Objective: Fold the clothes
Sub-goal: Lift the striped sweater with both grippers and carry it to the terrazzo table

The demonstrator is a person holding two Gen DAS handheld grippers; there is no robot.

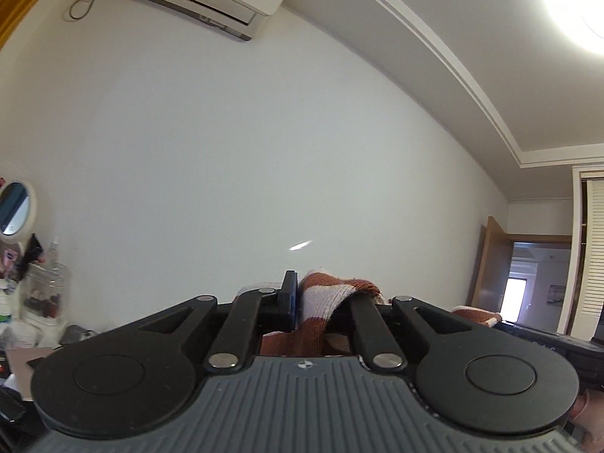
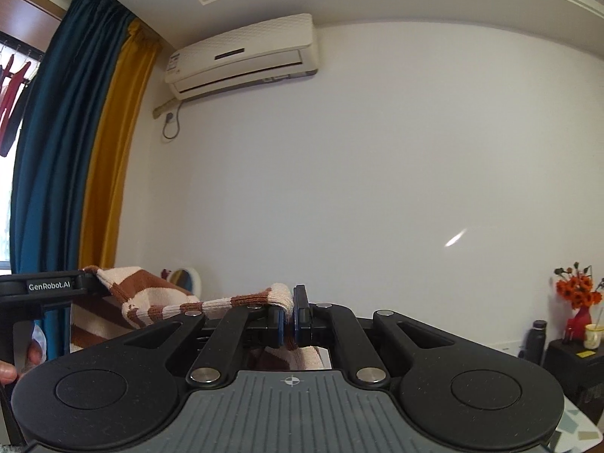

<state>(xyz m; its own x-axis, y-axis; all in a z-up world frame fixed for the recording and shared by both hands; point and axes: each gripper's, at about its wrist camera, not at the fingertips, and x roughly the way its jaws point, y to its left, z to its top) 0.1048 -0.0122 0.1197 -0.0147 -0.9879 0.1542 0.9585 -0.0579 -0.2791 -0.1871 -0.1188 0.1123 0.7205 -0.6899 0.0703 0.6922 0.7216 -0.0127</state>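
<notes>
A brown and cream striped knit garment (image 1: 321, 298) is pinched in my left gripper (image 1: 302, 302); the cloth drapes over and hides the right finger. My right gripper (image 2: 288, 315) is shut on another edge of the same striped garment (image 2: 241, 302), which stretches leftward to the left gripper (image 2: 53, 287) seen at the left of the right wrist view. Both grippers are held high and point at the white wall. The rest of the garment hangs below, mostly hidden by the gripper bodies.
An air conditioner (image 2: 241, 56) hangs on the wall, blue and yellow curtains (image 2: 75, 151) at the left. A round mirror (image 1: 15, 207) and clutter stand on a desk at left. Orange flowers (image 2: 577, 290) stand on a dark cabinet at right. An open doorway (image 1: 536, 279) is at far right.
</notes>
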